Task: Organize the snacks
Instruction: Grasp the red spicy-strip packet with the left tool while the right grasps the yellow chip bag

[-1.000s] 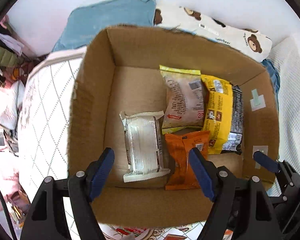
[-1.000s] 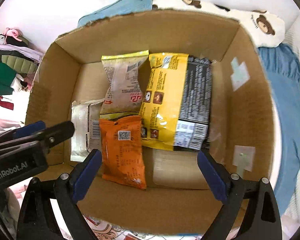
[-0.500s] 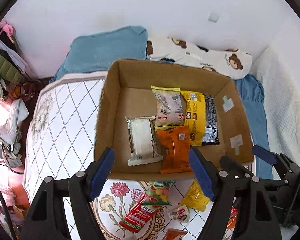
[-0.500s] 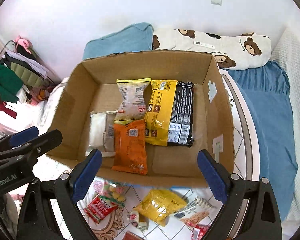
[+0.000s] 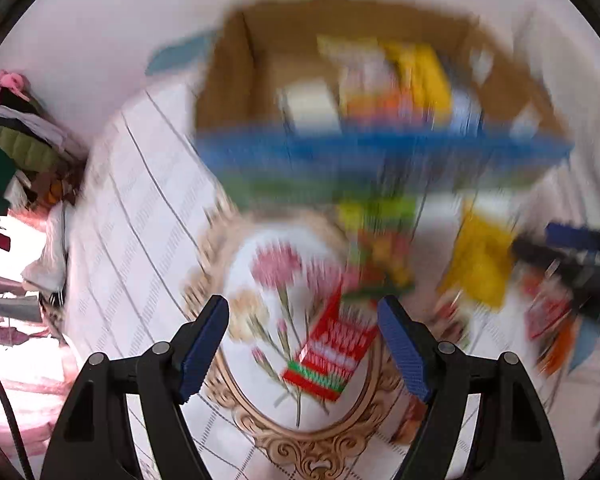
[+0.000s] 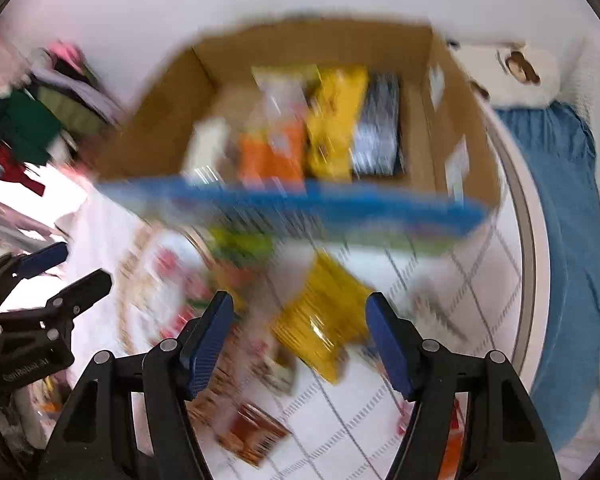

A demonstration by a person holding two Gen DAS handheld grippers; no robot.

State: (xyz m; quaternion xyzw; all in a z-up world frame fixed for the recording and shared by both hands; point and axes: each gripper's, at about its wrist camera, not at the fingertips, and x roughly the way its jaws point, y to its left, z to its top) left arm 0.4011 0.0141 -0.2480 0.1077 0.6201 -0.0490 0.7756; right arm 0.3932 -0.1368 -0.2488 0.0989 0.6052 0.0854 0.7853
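both views are smeared with motion blur. the left gripper [image 5: 302, 344] points down at the quilted bed cover [image 5: 140, 216], its blue pads apart and gripping nothing; a red snack packet [image 5: 332, 352] lies on the floral medallion print just below the gap between them. the right gripper [image 6: 298, 340] hangs over a yellow snack bag [image 6: 320, 320] lying on the cover; its jaws are closing, the pads are not pressing on the bag, and nothing is held. the cardboard box [image 6: 432, 128] sits farther back, with a blue strip along its near side. inside it are an orange packet [image 6: 268, 156], a yellow pack [image 6: 336, 120], a dark pack [image 6: 376, 132] and a white wrapped snack [image 6: 208, 144], side by side on the floor of the box. more loose packets, too blurred to name, lie scattered on the cover near the yellow bag.
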